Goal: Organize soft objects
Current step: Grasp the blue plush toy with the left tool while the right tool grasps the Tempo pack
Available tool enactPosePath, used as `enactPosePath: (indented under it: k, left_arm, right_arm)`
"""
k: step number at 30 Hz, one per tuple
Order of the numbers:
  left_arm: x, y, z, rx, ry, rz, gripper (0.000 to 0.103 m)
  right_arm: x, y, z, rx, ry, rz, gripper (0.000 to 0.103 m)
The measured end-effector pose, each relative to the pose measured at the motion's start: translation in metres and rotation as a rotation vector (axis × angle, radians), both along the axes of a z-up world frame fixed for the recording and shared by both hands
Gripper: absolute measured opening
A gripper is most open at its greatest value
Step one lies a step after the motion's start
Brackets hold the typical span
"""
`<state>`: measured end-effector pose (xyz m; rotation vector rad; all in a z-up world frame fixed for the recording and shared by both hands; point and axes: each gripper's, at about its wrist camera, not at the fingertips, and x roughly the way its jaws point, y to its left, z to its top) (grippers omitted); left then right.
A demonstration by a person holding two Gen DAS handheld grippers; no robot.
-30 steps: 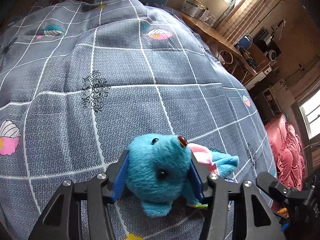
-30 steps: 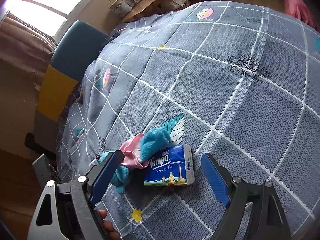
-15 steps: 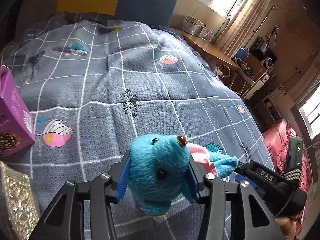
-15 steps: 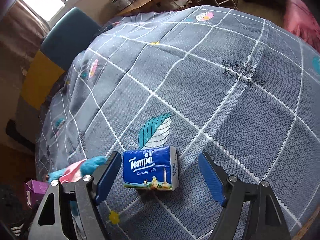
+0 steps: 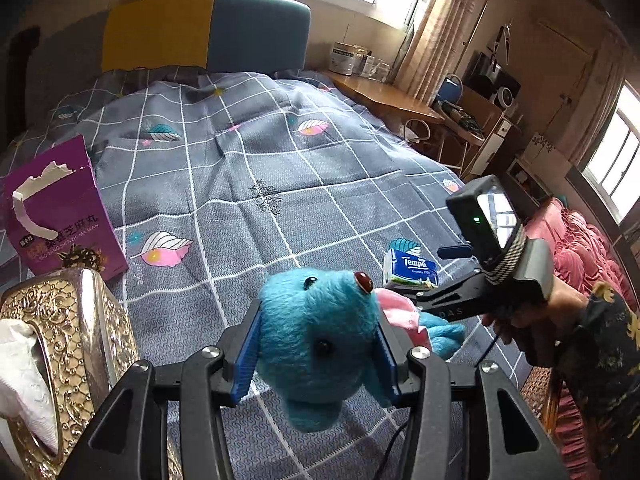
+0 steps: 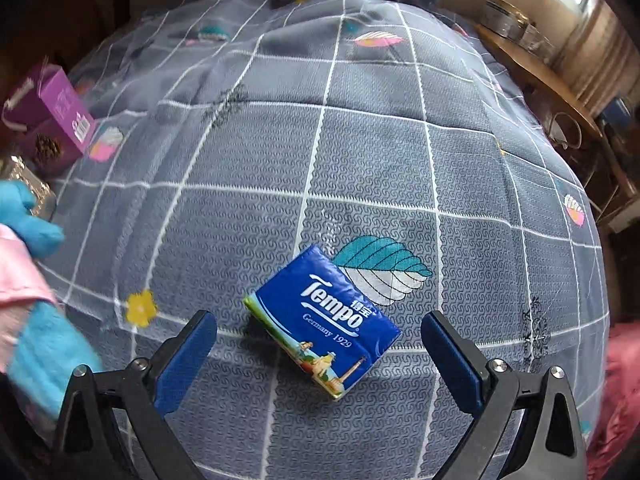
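My left gripper (image 5: 318,346) is shut on a blue plush toy (image 5: 320,332) with a pink part, held above the grey checked bedspread (image 5: 248,168). The toy also shows at the left edge of the right wrist view (image 6: 28,216). A blue Tempo tissue pack (image 6: 326,320) lies on the bedspread. My right gripper (image 6: 320,350) is open and hovers over the pack, one finger on each side, not touching it. The pack also shows in the left wrist view (image 5: 412,268), just beyond the right gripper's body (image 5: 492,264).
A purple paper box (image 5: 60,216) stands at the left of the bed, also in the right wrist view (image 6: 56,108). A gold ornate tissue box (image 5: 60,344) sits at lower left. A yellow and blue headboard (image 5: 208,32) is behind, a wooden desk (image 5: 384,96) at right.
My left gripper has lifted and pulled back with the plush toy, bringing the purple box and gold tissue box into view. My right gripper has swung around and now sits centred over the tissue pack.
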<state>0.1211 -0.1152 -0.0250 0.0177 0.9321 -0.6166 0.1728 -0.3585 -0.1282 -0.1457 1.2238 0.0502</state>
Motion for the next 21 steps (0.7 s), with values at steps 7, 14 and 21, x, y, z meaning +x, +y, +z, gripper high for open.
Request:
enactPosePath:
  k: [7,14,21]
  left_arm:
    - [-0.007,-0.001,-0.003,0.030,-0.005,-0.027,0.050]
    - [0.013,0.000,0.020,0.018,-0.029,-0.018,0.050]
    - [0.078,0.027,0.069,0.019,-0.097,0.078,0.050]
  right_arm:
    - [0.007,-0.002,-0.013,-0.036,-0.003,-0.037,0.067]
    - [0.009,0.023,-0.001,0.011,0.026,-0.145,0.061]
    - [0.009,0.051,-0.016,0.092,0.038,-0.227,0.062]
